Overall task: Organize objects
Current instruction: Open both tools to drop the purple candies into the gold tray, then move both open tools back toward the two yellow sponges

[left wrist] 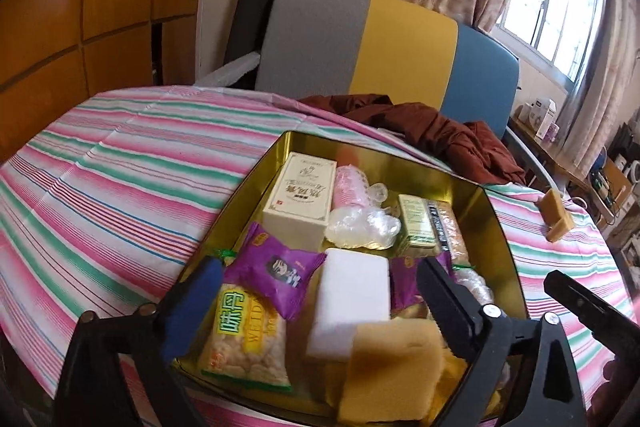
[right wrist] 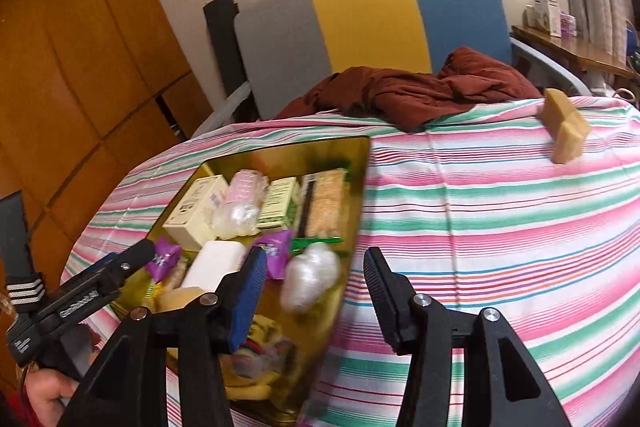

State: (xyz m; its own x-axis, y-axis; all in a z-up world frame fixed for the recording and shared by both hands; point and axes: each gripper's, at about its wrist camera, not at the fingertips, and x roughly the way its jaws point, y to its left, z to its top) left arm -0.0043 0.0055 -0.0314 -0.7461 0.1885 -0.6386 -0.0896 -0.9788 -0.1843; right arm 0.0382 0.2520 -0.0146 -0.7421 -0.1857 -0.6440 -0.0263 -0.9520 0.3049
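- The tin (left wrist: 256, 167) sits on the table (left wrist: 100, 167), snacks and boxes inside.
- A sponge (right wrist: 564, 131) lies well right of it.
- A chair (left wrist: 360, 43) stands behind.

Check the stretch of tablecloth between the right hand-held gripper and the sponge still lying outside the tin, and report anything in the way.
Nothing visible blocks it. The right hand-held gripper is open over bare striped tablecloth, and the tan sponge sits alone near the far right edge. The brown cloth lies left of that path, the gold tin further left.
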